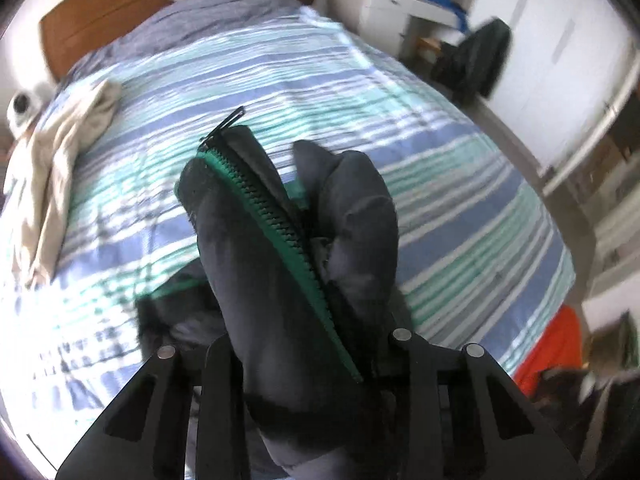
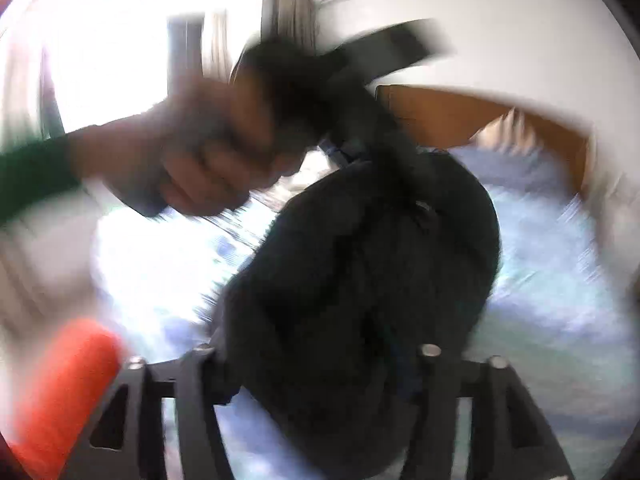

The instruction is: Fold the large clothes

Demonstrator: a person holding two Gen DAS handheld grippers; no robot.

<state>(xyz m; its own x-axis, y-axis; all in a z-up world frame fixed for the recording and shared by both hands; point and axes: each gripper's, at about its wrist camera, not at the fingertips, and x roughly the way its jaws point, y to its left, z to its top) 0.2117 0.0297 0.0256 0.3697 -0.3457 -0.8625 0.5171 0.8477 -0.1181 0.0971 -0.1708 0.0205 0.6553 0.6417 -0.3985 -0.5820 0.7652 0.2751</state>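
A dark navy jacket [image 1: 256,240] with a green zipper [image 1: 276,232] is bunched between the fingers of my left gripper [image 1: 308,356], which is shut on it and holds it above the striped bed [image 1: 280,80]. In the blurred right wrist view my right gripper [image 2: 320,360] is shut on another part of the same dark jacket [image 2: 360,260], lifted over the bed. The person's hand [image 2: 208,160] on the other gripper shows at upper left there.
A beige garment [image 1: 52,160] lies crumpled on the bed's left side. A grey duvet [image 1: 224,4] and a wooden headboard [image 1: 108,4] are at the far end. An orange item [image 1: 556,344] lies at lower right. A dark bag [image 1: 476,60] sits by white cabinets.
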